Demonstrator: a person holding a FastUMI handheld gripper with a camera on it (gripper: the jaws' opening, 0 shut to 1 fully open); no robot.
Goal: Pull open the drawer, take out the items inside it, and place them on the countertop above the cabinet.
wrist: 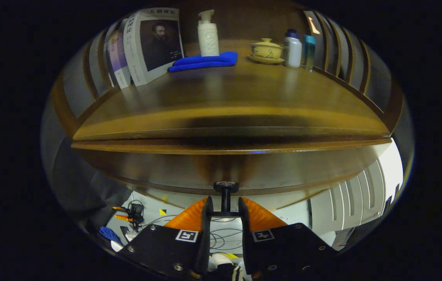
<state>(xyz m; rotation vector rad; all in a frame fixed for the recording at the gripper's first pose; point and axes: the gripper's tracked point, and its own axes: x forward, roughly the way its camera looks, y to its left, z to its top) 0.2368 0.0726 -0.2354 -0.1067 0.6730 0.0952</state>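
The fingers (224, 212) stand narrowly parted and clasp the dark drawer handle (225, 201) between them, one finger pressing on each side of its crossbar; the handle's stem runs straight ahead at 12 o'clock to the drawer front (221, 171), a curved brown wooden panel. Whether the drawer is pulled out at all I cannot tell, and its contents are hidden. At 7 o'clock below the fingers the floor (154, 216) carries loose cables and small tools. At 3 o'clock stands a white slatted panel (355, 199). Above the drawer, at 12 o'clock, lies the desk (228, 101), its wooden top glossy. Far back on it, from 10 to 2 o'clock: leaning books (154, 45), a blue cloth (204, 61) with a white pump bottle (208, 35) standing on it, a lidded yellow cup on a saucer (266, 50), a white bottle with a blue cap (292, 48) and a slim teal bottle (308, 51) just beside it.
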